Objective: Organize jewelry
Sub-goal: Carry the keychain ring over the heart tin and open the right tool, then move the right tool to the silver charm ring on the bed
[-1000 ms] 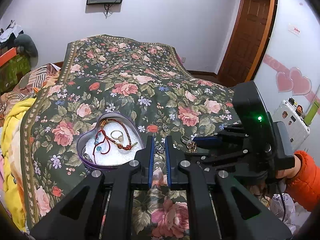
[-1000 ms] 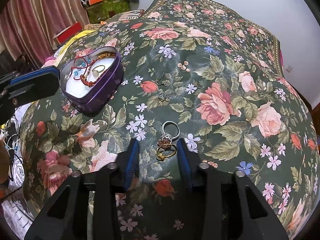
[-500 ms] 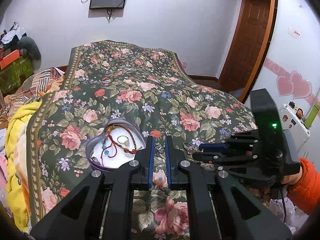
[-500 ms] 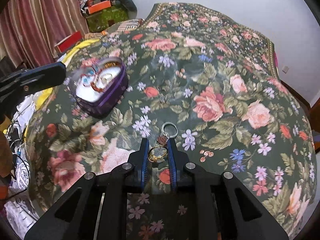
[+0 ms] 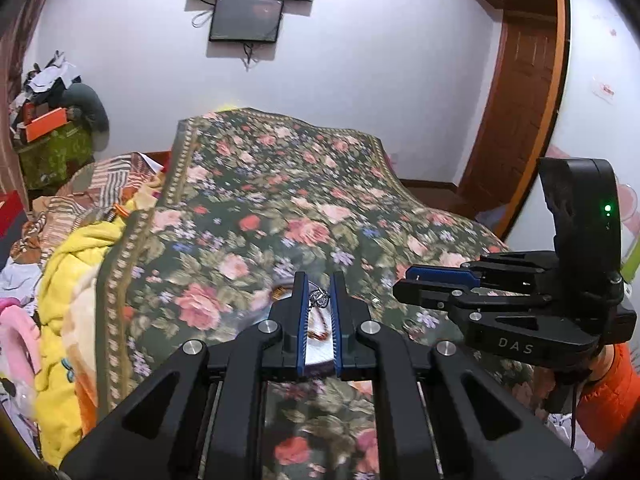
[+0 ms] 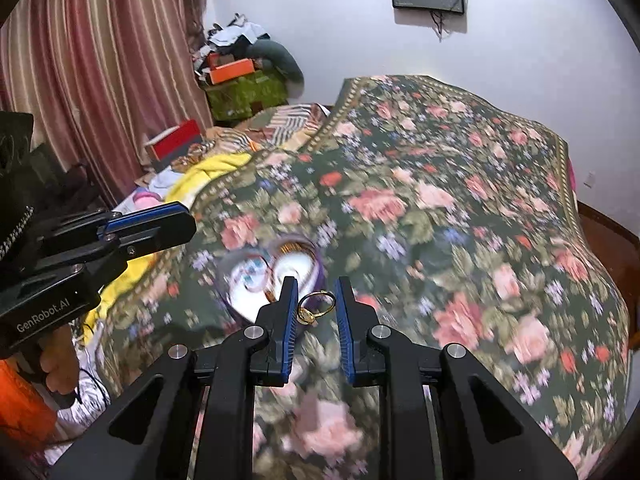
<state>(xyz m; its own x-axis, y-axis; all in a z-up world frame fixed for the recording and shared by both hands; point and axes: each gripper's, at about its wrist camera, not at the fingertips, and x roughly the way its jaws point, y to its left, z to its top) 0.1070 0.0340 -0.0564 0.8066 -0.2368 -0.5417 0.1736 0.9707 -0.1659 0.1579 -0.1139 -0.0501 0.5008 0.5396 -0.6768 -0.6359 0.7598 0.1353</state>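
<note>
My right gripper (image 6: 316,302) is shut on a gold ring (image 6: 315,306) and holds it in the air, above and just right of the purple heart-shaped jewelry box (image 6: 272,276). The box has a white lining with a red cord bracelet and other pieces in it. My left gripper (image 5: 319,304) is shut on a small silver piece of jewelry (image 5: 319,299) and holds it over the box (image 5: 280,300), which its fingers mostly hide. Each gripper shows in the other's view: the right one (image 5: 440,284) and the left one (image 6: 152,228).
The floral bedspread (image 6: 440,216) covers the bed. A yellow blanket (image 5: 68,264) and striped cloth lie along its left side. Boxes and clothes are piled in the far corner (image 6: 240,76). A wooden door (image 5: 516,120) stands at the right.
Both grippers have lifted off the bedspread, each with its piece. The right one carried the gold ring left toward the box; the left one rose over the box. The views are motion-blurred.
</note>
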